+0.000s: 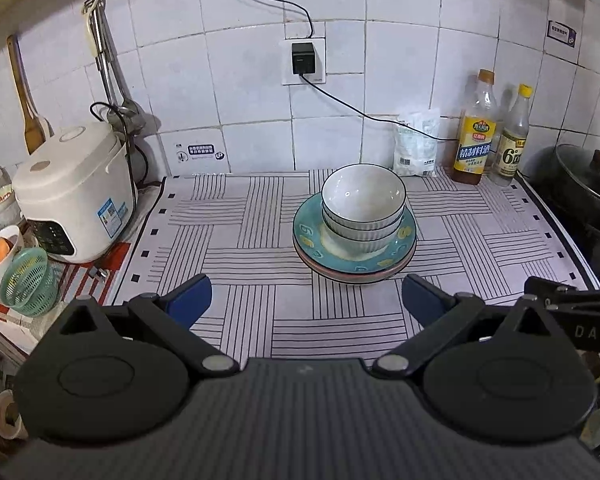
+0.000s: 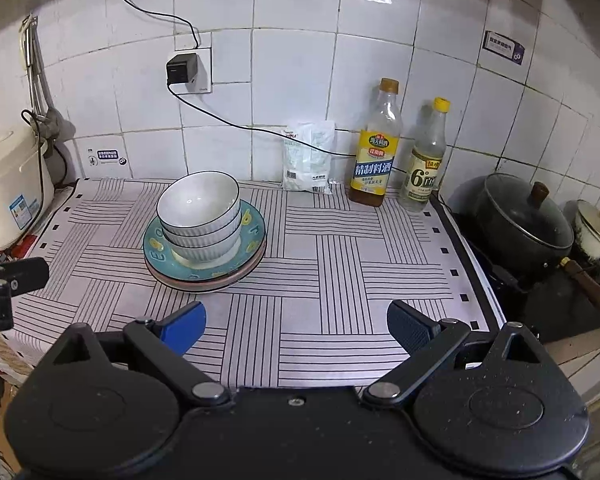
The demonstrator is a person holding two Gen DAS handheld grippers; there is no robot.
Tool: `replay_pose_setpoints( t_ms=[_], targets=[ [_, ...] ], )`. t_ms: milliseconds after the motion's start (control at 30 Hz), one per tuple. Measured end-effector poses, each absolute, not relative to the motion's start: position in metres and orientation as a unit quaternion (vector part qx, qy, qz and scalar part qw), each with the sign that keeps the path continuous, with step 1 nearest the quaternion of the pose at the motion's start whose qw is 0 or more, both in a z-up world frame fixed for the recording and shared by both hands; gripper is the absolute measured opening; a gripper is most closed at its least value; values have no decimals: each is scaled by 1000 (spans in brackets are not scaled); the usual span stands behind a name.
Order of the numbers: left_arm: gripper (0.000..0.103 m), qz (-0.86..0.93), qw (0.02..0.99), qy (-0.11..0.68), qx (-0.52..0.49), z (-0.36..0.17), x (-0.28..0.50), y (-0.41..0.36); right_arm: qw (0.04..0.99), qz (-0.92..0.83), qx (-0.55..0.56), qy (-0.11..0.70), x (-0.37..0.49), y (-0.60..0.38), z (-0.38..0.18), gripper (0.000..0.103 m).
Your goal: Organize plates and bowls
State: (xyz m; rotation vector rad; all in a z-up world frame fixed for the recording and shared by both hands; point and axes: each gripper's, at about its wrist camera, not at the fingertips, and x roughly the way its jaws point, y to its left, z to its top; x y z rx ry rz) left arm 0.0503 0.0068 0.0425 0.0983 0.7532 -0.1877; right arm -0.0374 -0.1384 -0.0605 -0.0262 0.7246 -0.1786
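We hold the left hand-held gripper and right hand-held gripper side by side, level, both spread wide, empty.

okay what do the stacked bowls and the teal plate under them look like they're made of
Stacked bowls: probably glazed ceramic, going by the glossy white inside, dark rim line and ribbed outer walls. Teal plate: likely glazed ceramic too, smooth with a painted pattern, though melamine can't be ruled out.
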Motion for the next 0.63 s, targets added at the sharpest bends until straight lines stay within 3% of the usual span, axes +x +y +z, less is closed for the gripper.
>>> replay_pose_setpoints(
  t_ms=[633],
  targets=[
    [103,-95,923,372,39,43,51,11,929,-87,-11,360,-33,-139,-64,99]
  ],
)
